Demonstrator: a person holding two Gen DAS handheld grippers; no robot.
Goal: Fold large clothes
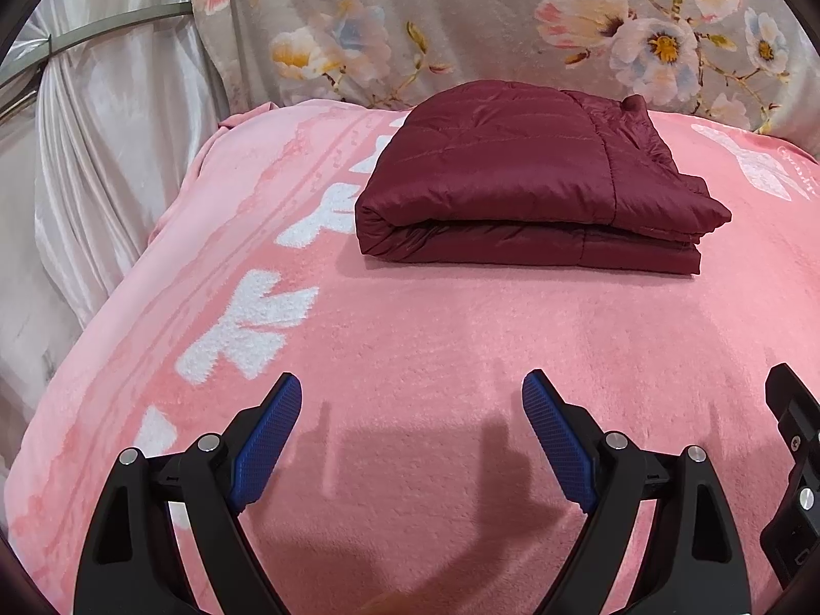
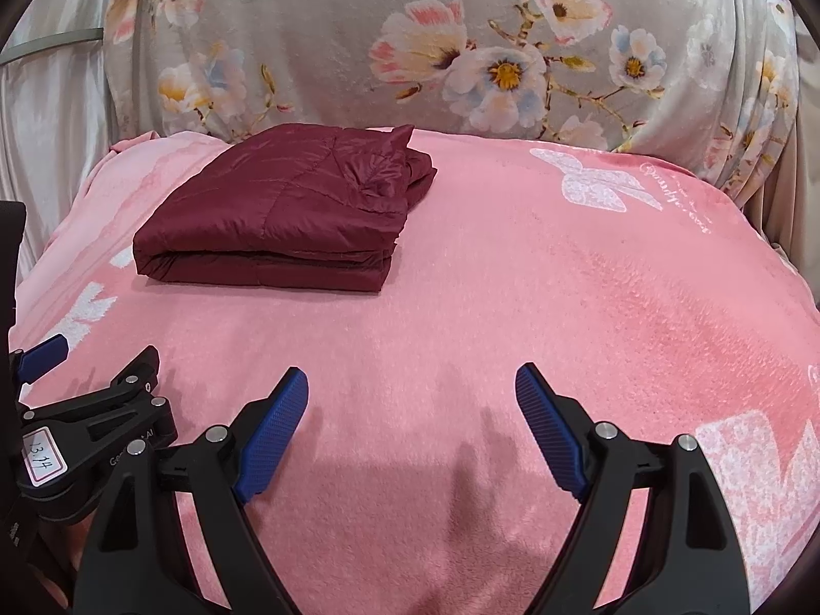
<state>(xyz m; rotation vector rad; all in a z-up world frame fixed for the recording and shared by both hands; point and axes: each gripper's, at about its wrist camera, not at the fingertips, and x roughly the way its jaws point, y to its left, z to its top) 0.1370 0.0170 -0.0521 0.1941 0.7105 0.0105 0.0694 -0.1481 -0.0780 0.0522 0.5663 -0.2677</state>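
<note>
A dark red quilted jacket (image 1: 528, 179) lies folded into a thick rectangle on the pink blanket (image 1: 435, 338), toward its far side. In the right wrist view the same jacket (image 2: 287, 215) sits far left. My left gripper (image 1: 411, 392) hovers over the near part of the blanket, well short of the jacket, its blue pads wide apart with nothing between them. My right gripper (image 2: 411, 384) is beside it, likewise open and empty over bare blanket. Each gripper shows at the edge of the other's view.
The pink blanket (image 2: 564, 282) carries white printed patterns and covers a raised surface. Behind it hangs a grey floral cloth (image 2: 410, 25). Shiny white drapery (image 1: 102, 128) falls at the left, beyond the blanket's edge.
</note>
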